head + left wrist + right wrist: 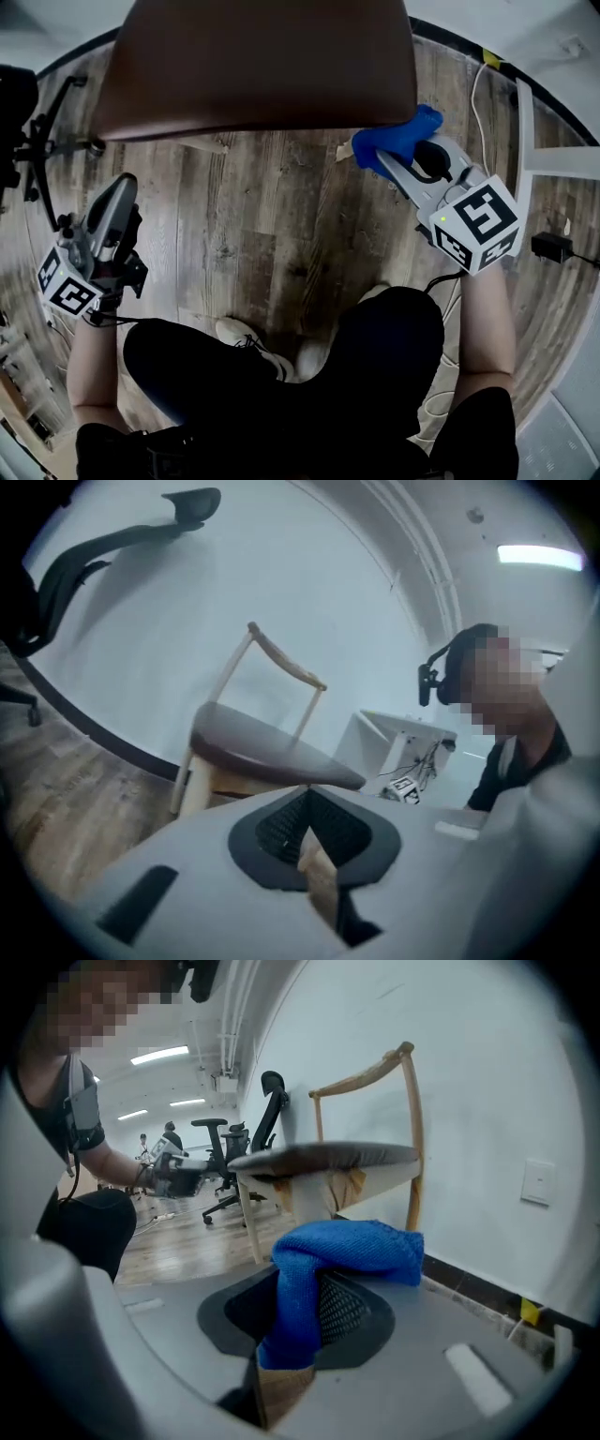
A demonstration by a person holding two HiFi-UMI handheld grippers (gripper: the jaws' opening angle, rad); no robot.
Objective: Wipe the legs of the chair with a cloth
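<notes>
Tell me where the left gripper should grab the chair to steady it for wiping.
Probably the curved top rail of the chair, from above: it is a slim bar standing clear of the seat, which looks too broad for the jaws. The left gripper is shut and empty, so open it first.

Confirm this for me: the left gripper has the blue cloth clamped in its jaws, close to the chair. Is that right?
Wrong gripper. The right gripper has the blue cloth clamped in its jaws, close to the chair, as the right gripper view shows. The left gripper is shut with no cloth in it.
</notes>
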